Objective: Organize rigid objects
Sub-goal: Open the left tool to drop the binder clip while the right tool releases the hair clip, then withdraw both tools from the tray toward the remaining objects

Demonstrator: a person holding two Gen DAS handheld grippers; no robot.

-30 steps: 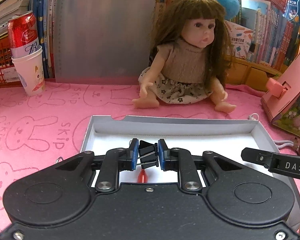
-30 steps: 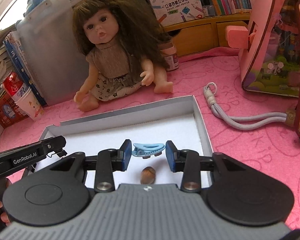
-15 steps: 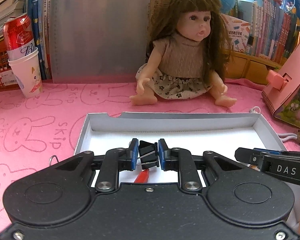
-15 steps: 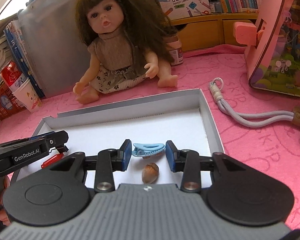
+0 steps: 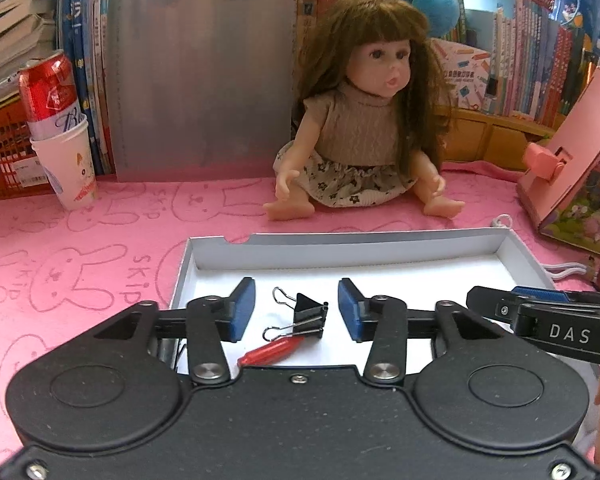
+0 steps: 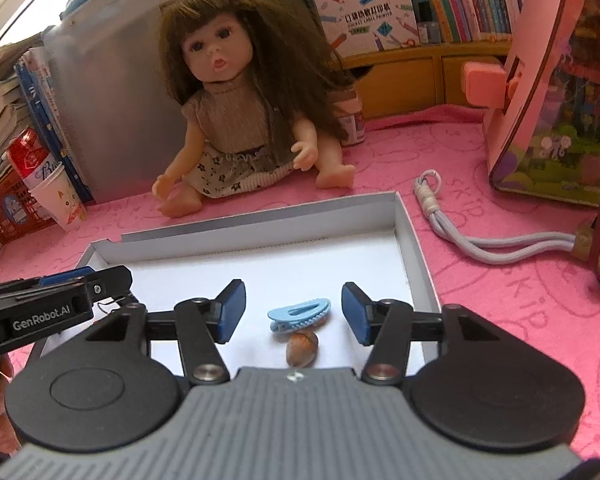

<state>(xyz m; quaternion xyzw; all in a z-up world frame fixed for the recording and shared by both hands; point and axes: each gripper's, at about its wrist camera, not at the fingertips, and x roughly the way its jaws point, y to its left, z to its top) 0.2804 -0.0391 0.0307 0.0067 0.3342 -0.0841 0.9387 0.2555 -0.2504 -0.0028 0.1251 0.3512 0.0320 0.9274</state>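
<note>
Left wrist view: the left gripper (image 5: 296, 312) hangs low over the white box (image 5: 340, 240) with its blue pads spread wide; a black binder clip (image 5: 310, 314) lies on the box floor between them, touching neither pad, its wire handles pointing left; a red piece (image 5: 270, 352) lies just beside it, nearer the camera, partly hidden by the gripper body, so what it is cannot be told; the clip sits flat on the floor, which suggests it is placed, not carried. The right gripper's tip (image 5: 540, 320) enters this view from the right edge, over the same box.

Right wrist view: the right gripper (image 6: 294, 312) is likewise wide, holding nothing; a blue hair clip (image 6: 298, 314) rests on the box floor between its pads with a clear gap on each side; a brown nut (image 6: 302, 348) lies touching or just beside the clip, closer to the camera; both sit toward the box's right wall (image 6: 414, 248).

Judging by this, the small hard items are being gathered into the box, each gripper's item set at its own end so they do not pile up; lifting straight up would avoid knocking either clip. A doll (image 5: 364, 132) sits on the pink mat (image 5: 80, 248) behind the box, well apart; a grey cord (image 6: 480, 240) lies on the mat to the box's right.
</note>
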